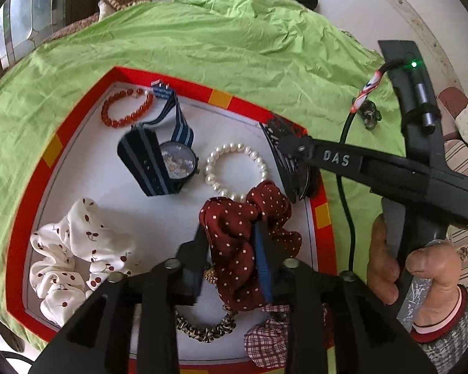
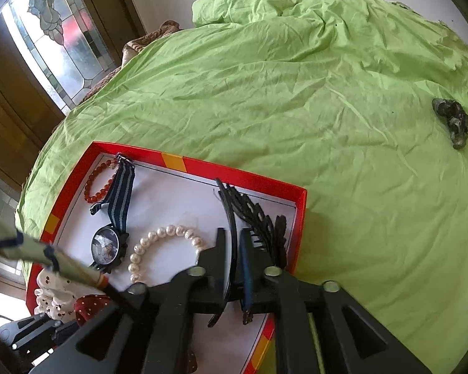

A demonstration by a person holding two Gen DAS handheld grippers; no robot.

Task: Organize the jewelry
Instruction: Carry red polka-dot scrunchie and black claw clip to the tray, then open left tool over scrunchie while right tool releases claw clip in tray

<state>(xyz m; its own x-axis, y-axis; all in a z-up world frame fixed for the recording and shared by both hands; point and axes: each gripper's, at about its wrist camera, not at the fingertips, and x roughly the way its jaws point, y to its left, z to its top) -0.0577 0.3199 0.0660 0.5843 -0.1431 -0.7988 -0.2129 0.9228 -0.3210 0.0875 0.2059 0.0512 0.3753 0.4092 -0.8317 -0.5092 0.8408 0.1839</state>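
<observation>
Open ground: we saw the green sheet [image 2: 296, 99] lying bare beyond the tray, broken only by a dark hair clip [image 2: 452, 121].
Tray centre: a white patch of the red-rimmed tray [image 1: 115, 73] stayed free between the watch [image 1: 171, 162] and cherry scrunchie [image 1: 75, 249].
Right rim: the black comb [image 2: 259, 221] blocked it.

The tray [image 1: 31, 168] lies on the bed [image 1: 234, 46]; in it the watch [image 1: 174, 162] lies between bead bracelet [image 1: 126, 107] and pearl bracelet [image 1: 234, 168].
</observation>
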